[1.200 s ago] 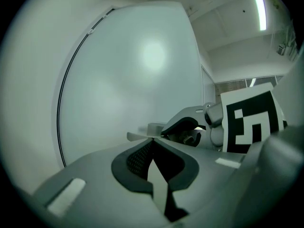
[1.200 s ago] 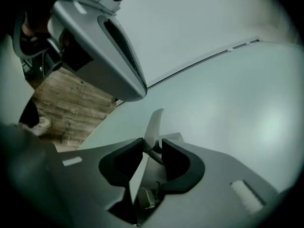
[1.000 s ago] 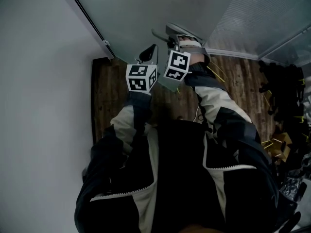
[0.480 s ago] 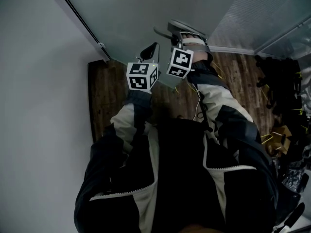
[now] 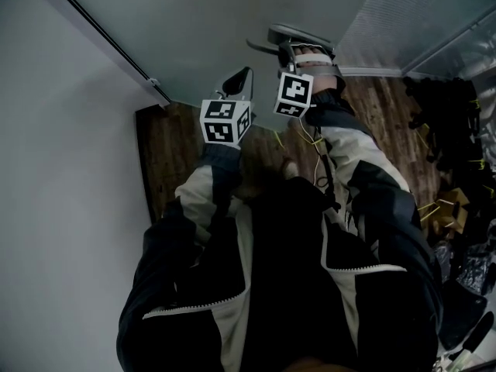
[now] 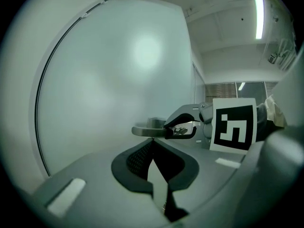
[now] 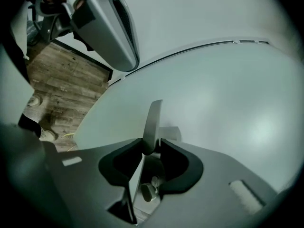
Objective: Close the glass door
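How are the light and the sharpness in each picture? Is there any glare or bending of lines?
Head view: dim, the jacket almost black. Left gripper view: strong fisheye with dark corners, soft glare on the glass door, ceiling lamp overexposed. Right gripper view: the straight door edge bends into an arc, the right tongs look soft.

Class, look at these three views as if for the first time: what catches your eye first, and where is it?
The frosted glass door fills the top of the head view, and the right claw is clamped on its metal lever handle. The left claw, shut and empty, points at the glass to the handle's left. Below them, black-and-white marker cubes stand out against the dark jacket and wooden floor.
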Available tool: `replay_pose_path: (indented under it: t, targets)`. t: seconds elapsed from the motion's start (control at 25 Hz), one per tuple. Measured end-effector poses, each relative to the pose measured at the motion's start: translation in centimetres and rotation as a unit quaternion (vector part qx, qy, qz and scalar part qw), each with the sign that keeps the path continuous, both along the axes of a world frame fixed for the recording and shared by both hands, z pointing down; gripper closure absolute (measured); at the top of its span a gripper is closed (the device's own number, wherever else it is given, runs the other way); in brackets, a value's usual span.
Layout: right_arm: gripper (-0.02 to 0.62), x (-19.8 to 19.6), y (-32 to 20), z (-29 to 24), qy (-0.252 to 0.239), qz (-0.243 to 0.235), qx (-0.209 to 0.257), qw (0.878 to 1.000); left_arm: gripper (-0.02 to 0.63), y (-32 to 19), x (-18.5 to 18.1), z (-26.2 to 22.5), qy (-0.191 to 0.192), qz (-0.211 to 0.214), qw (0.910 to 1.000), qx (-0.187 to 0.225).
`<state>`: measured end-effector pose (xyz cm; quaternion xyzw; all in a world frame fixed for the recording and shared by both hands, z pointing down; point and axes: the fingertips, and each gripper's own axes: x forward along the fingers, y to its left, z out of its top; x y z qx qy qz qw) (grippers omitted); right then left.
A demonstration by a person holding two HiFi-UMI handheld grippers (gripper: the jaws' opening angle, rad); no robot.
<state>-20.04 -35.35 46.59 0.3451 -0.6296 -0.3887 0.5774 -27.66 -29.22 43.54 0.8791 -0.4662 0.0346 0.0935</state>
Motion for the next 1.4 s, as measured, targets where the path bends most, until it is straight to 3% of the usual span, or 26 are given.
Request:
replay_pose_path:
  t: [0.28, 0.88, 1.4]
  targets:
    - [0.474, 2.2, -5.2, 0.0, -0.008, -0.015, 0.009, 1.0, 0.604, -5.7, 2.2, -0.1, -0.015, -0.018, 0.9997, 0.003]
    - [0.479, 5.6, -17.7, 0.3, -0.017, -0.098, 0.006, 0.995, 0.604, -19.3, 6.9, -1.0, -0.011, -0.118, 0.9929, -0.001]
    - [0.48, 6.4, -26.9, 0.0, -0.008, -0.104, 0.021, 0.994, 0.604, -26.5, 7.3, -2.0, -0.021, -0.117, 0.9929, -0.001]
